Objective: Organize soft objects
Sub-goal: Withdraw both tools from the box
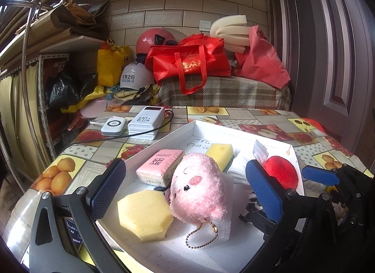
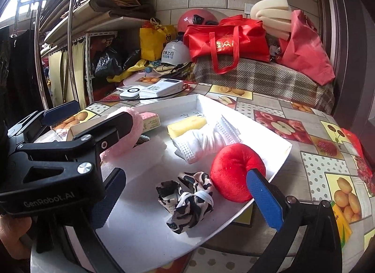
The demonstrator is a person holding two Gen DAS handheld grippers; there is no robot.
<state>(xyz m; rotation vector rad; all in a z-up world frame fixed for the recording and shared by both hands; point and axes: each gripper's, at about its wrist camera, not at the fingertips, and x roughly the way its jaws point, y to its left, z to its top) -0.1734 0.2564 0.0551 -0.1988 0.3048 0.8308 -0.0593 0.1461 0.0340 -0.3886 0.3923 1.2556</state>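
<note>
Tiled wall (image 1: 164,8), cluttered shelf (image 1: 58,38) left, dark door (image 1: 339,50) right, fruit-print counter (image 1: 269,118), daylight upper left.

1. The left gripper (image 1: 185,188) is spread wide, both blue-padded fingers (image 1: 106,186) apart with nothing clamped between them.
2. The right gripper (image 2: 185,200) is likewise spread wide, holding nothing.
3. The two grippers sit side by side, each showing in the other's view.

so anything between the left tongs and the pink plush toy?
Nothing visible. The left tongs are open over the white tray, with the pink plush toy directly between the fingers. The yellow octagonal sponge touches its left side, and the pink tissue pack sits behind.
</note>
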